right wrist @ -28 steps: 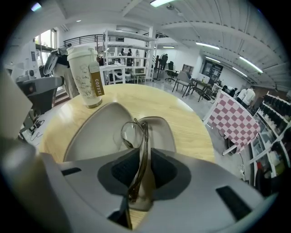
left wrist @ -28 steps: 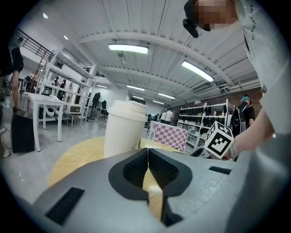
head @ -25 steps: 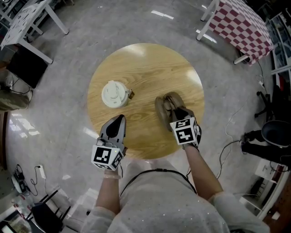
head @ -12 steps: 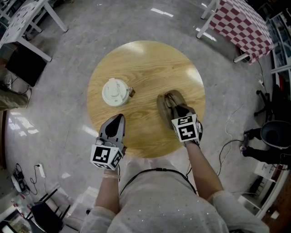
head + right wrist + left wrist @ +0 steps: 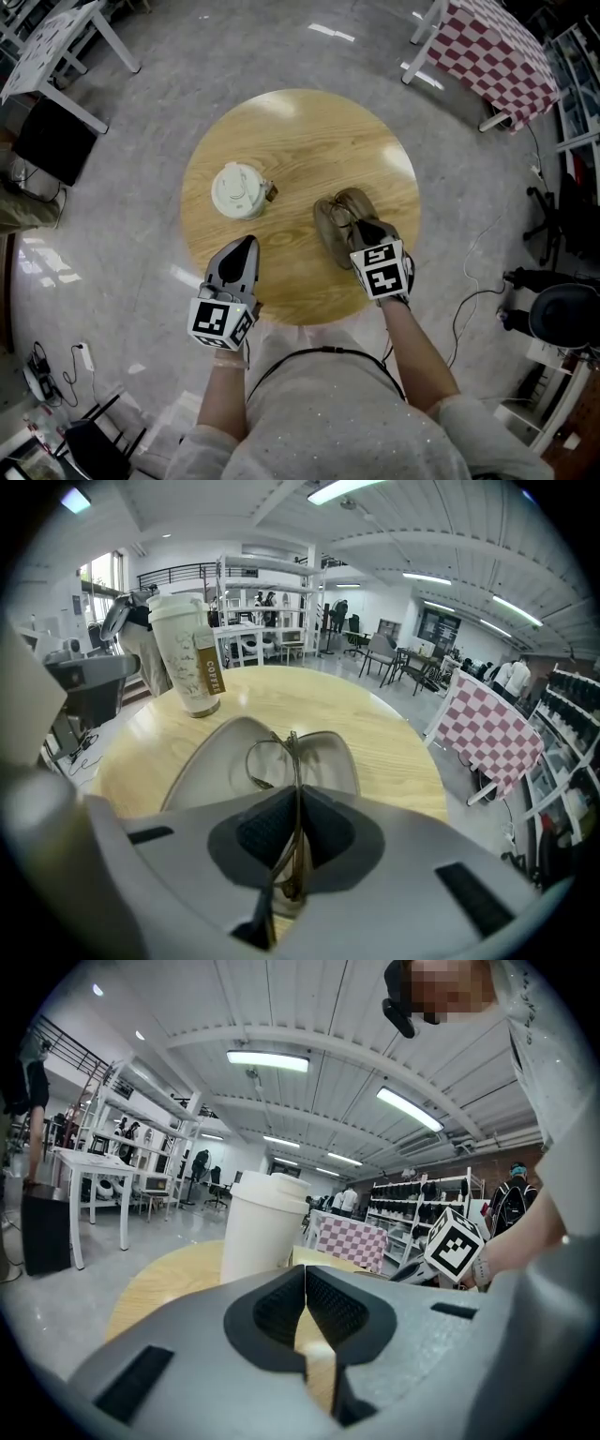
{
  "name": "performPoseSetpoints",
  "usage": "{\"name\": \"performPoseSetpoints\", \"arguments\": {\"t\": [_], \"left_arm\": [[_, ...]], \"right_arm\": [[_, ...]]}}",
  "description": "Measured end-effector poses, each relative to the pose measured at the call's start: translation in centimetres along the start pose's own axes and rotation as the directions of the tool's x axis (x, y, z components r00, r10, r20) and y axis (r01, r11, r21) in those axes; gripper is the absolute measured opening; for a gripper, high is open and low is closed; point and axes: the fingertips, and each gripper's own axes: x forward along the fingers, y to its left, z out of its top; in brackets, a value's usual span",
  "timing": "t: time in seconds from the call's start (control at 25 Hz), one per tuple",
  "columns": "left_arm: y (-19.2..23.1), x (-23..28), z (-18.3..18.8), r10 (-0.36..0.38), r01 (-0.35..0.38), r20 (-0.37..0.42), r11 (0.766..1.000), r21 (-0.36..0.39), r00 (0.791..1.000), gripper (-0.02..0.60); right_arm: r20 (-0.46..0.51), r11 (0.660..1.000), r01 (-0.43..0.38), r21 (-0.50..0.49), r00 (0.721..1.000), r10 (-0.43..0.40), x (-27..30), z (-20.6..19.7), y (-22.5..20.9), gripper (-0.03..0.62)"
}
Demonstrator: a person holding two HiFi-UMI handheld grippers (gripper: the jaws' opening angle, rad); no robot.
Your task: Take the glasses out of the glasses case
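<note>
- Left gripper (image 5: 246, 247): over the near-left edge of the round wooden table (image 5: 300, 141). Jaws are pressed together with nothing between them.
- White lidded cup (image 5: 237, 191): upright on the table's left half, just beyond the left gripper's tip and not touching it.
- Glasses case (image 5: 330, 225): lying open on the table's right half, apart from the cup.
- Glasses (image 5: 277, 752): thin frame, edge-on over the open case. Whether any part rests on the lining cannot be told.
- Right gripper (image 5: 362, 231): over the near end of the case on the table's right side. Jaws are clamped on the glasses frame.
</note>
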Motion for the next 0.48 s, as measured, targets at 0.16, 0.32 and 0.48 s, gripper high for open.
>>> {"name": "performPoseSetpoints", "arguments": {"t": [0.16, 0.32, 0.48], "left_arm": [[-0.4, -0.1, 0.5, -0.005, 0.005, 0.008, 1.0, 0.01, 1.0, 0.006], [-0.5, -0.3, 0.9, 0.0, 0.0, 0.015, 1.0, 0.016, 1.0, 0.006], [-0.5, -0.6, 1.2, 0.003, -0.003, 0.022, 1.0, 0.024, 1.0, 0.006]], "right_arm": [[0.023, 1.0, -0.013, 0.002, 1.0, 0.013, -0.4, 0.3, 0.4, 0.023], [0.044, 1.0, -0.021, 0.0, 0.999, 0.021, -0.7, 0.7, 0.7, 0.023], [0.062, 1.0, -0.022, 0.006, 0.998, 0.022, -1.2, 1.1, 0.7, 0.022]]}}
